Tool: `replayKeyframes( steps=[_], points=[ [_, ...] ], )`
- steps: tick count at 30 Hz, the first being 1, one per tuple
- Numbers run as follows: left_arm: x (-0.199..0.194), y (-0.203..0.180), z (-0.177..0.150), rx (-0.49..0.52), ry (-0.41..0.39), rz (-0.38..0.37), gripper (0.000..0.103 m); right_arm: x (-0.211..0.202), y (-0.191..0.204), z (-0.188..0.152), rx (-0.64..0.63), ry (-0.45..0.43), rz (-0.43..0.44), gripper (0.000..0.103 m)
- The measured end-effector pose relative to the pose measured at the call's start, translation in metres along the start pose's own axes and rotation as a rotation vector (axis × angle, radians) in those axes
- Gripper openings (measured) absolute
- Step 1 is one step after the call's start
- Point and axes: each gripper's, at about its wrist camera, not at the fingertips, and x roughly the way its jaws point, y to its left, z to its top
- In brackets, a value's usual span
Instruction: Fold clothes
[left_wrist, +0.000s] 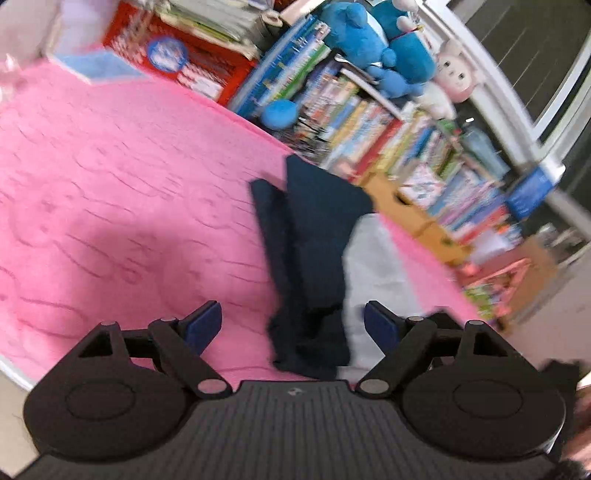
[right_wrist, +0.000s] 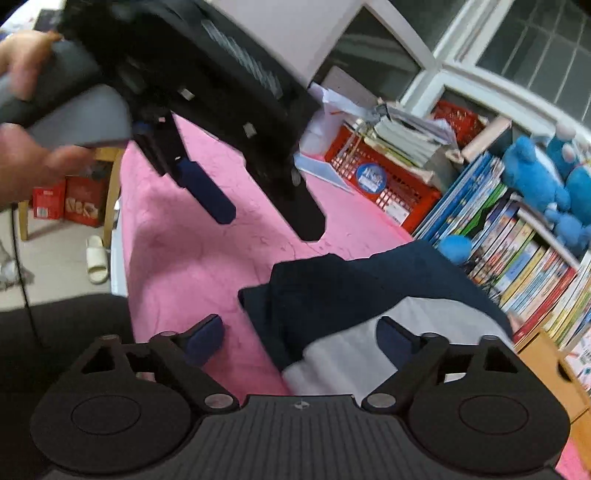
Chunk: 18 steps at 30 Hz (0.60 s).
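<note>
While both grippers stand apart and empty, left gripper (left_wrist: 291, 321) and right gripper (right_wrist: 301, 338) face navy-and-white garment (right_wrist: 351, 291), twelve o'clock, on pink bedspread (left_wrist: 122, 192).

left hand-held gripper (left_wrist: 291, 325) | black body (ribbed top) | blue pads (left_wrist: 203, 325)

A child's bedroom at home is showing here: a pink bed (left_wrist: 129, 184), picture books (left_wrist: 369, 122) lining the wall, plush toys (left_wrist: 373, 40) sitting on top, a slipper (right_wrist: 96, 258) lying on the floor.
</note>
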Motion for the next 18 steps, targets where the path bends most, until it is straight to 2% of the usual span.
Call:
replayKeyframes(
  steps=[2,3,5,7,12,18],
  points=[
    [0.006,0.008,0.005,-0.048,0.03,-0.062,0.085,0.006,-0.001,0.002,0.02,0.011,-0.011,0.07],
    [0.009,0.012,0.008,-0.067,0.043,-0.082,0.085,0.007,-0.002,0.001,0.022,0.007,-0.006,0.067],
    [0.016,0.018,0.012,-0.092,0.057,-0.092,0.085,0.008,-0.001,0.001,0.02,0.006,-0.02,0.045],
    [0.021,0.023,0.015,-0.108,0.069,-0.097,0.085,0.006,0.002,-0.001,0.017,-0.004,-0.043,0.037],
    [0.043,0.036,0.026,-0.165,0.117,-0.144,0.086,-0.011,-0.01,0.004,0.101,-0.068,-0.08,0.022],
    [0.088,0.037,0.046,-0.227,0.186,-0.261,0.089,-0.022,-0.037,0.007,0.221,-0.089,-0.079,0.017]
  ],
)
